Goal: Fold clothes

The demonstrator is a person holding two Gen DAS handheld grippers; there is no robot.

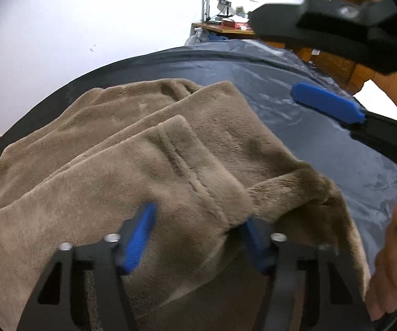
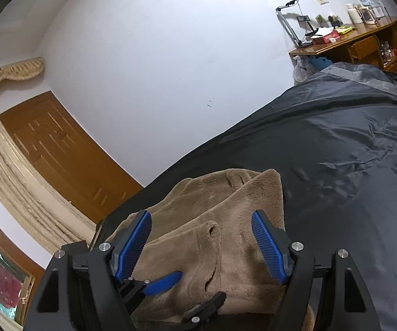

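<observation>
A brown fleece garment (image 1: 132, 149) lies in layered folds on a bed covered with a dark shiny sheet (image 1: 322, 149). My left gripper (image 1: 198, 240) is low at the garment's near edge. Its jaws are wide apart with a folded flap of fleece draped between them, covering part of the right finger (image 1: 256, 244). My right gripper (image 1: 275, 55) hovers open above the bare sheet to the right, off the cloth. In the right wrist view the right gripper (image 2: 202, 247) is open above the garment (image 2: 226, 207), with the left gripper (image 2: 201, 285) below it on the fleece.
A hand (image 1: 391, 253) holds the right gripper's handle at the lower right. A wooden desk (image 2: 344, 41) with a lamp and clutter stands past the bed's far end. A wooden door (image 2: 60, 151) and a beige curtain (image 2: 2, 151) are on the left wall. Bare sheet (image 2: 336, 165) stretches to the right.
</observation>
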